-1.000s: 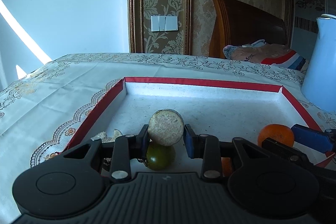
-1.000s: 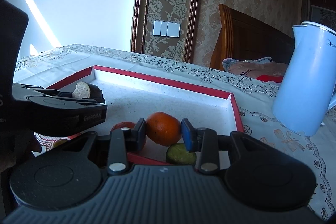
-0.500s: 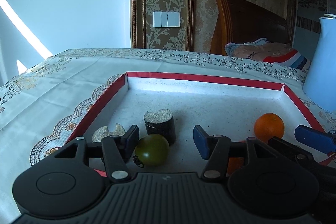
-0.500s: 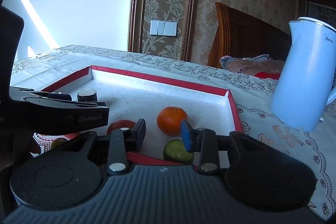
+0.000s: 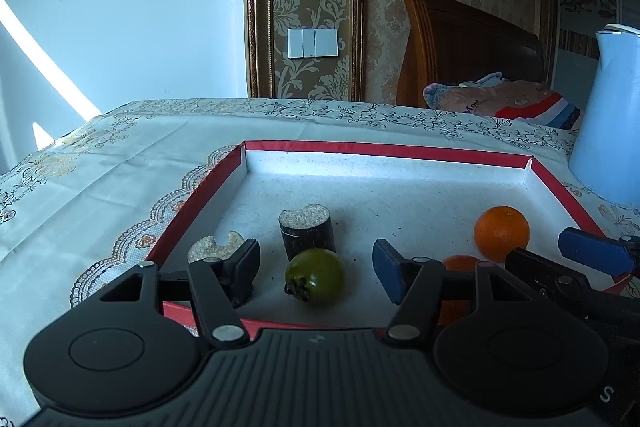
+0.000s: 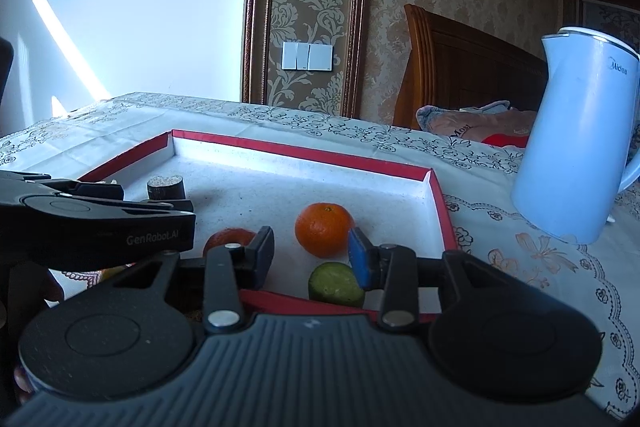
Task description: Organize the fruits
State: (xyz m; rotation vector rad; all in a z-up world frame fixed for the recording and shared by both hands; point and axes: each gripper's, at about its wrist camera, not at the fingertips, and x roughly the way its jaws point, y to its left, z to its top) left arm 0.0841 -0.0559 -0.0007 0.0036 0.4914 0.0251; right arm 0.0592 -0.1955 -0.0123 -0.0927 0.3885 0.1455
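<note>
A red-rimmed white tray holds the fruit. My left gripper hangs over its near edge, jaws opening, pads touching nothing. A green round fruit lies below the gap, with a dark cut cylinder upright just behind it. A pale cut piece sits behind the left finger. My right gripper is also opening. An orange rests on the tray just past its pads, free of them. A green cut piece and a reddish fruit lie nearby.
A pale blue kettle stands on the patterned tablecloth right of the tray. The left gripper's body crosses the right wrist view at the left. A wooden headboard and bedding lie beyond the table.
The left gripper let go of the dark cylinder, which now stands on the tray, and its jaws spread wide. The right gripper released the orange, which now rests on the tray.
</note>
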